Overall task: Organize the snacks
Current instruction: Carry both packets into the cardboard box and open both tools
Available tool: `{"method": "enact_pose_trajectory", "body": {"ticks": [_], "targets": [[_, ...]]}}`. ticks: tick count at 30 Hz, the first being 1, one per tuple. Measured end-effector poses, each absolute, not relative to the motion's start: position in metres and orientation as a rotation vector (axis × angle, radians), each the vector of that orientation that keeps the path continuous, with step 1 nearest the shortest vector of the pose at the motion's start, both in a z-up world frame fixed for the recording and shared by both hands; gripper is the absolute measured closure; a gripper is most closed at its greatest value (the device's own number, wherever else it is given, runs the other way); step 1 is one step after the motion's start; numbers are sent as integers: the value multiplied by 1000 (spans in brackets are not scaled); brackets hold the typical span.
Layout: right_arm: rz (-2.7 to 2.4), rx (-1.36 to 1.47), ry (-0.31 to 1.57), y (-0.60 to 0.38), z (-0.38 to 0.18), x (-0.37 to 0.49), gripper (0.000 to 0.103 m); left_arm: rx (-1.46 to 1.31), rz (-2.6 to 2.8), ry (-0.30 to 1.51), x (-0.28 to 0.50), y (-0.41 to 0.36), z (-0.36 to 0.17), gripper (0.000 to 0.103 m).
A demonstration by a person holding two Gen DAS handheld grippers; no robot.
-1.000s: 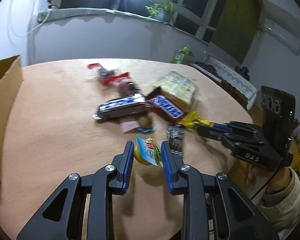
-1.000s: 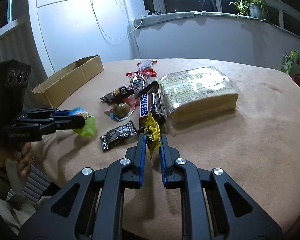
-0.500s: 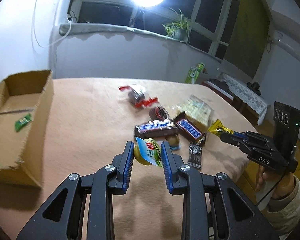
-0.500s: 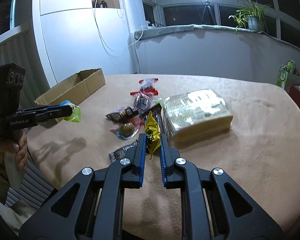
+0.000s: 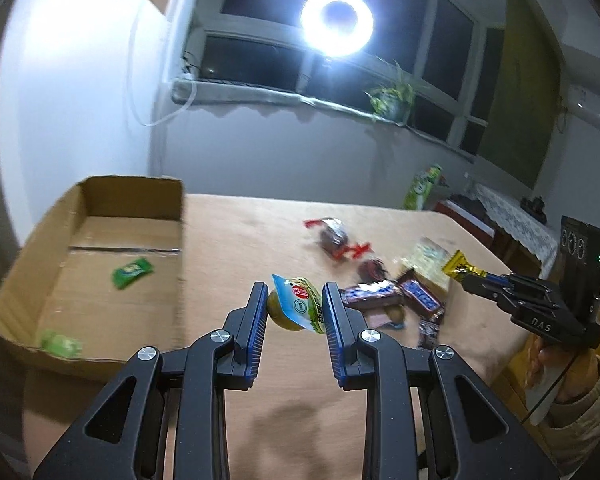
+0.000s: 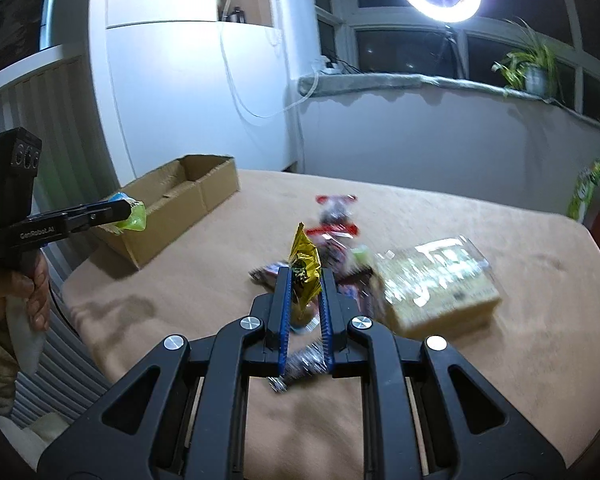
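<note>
My left gripper (image 5: pixel 295 300) is shut on a green jelly cup (image 5: pixel 296 305) with a blue-and-white lid, held above the table just right of the open cardboard box (image 5: pixel 96 264). It also shows in the right wrist view (image 6: pixel 130 212), near the box (image 6: pixel 172 208). My right gripper (image 6: pixel 304 280) is shut on a yellow-gold wrapped snack (image 6: pixel 305 260), lifted above the snack pile; it also shows in the left wrist view (image 5: pixel 466 274). Two green snacks (image 5: pixel 132 273) lie in the box.
The pile on the tan table (image 5: pixel 260 236) holds a red-wrapped snack (image 5: pixel 336 236), Snickers bars (image 5: pixel 420 298) and a clear pack of biscuits (image 6: pixel 440 276). A green bag (image 5: pixel 422 186) stands beyond the far edge. A small dark packet (image 6: pixel 300 364) lies under my right gripper.
Both grippers have risen and swung left toward the box with their snacks held. The box now shows much closer in the left wrist view.
</note>
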State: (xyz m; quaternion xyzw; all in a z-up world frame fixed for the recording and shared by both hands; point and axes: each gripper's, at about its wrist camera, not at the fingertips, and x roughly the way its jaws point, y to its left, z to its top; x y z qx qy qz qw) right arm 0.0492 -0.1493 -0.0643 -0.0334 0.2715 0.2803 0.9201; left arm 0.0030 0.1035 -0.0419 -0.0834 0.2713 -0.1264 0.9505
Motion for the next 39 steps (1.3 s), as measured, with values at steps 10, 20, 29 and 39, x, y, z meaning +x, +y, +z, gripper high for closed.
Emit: {"method": "enact_pose_trajectory", "body": {"ticks": [10, 20, 29, 39], "targets": [[734, -133, 510, -60, -42, 64, 90, -189, -126, 501, -10, 160, -35, 77], [948, -201, 492, 81, -45, 82, 90, -221, -1, 513, 3, 212, -46, 77], [894, -211, 551, 105, -74, 93, 54, -231, 85, 526, -4, 232, -58, 41], [819, -229, 529, 51, -76, 55, 41, -244, 100, 491, -24, 234, -48, 39]]}}
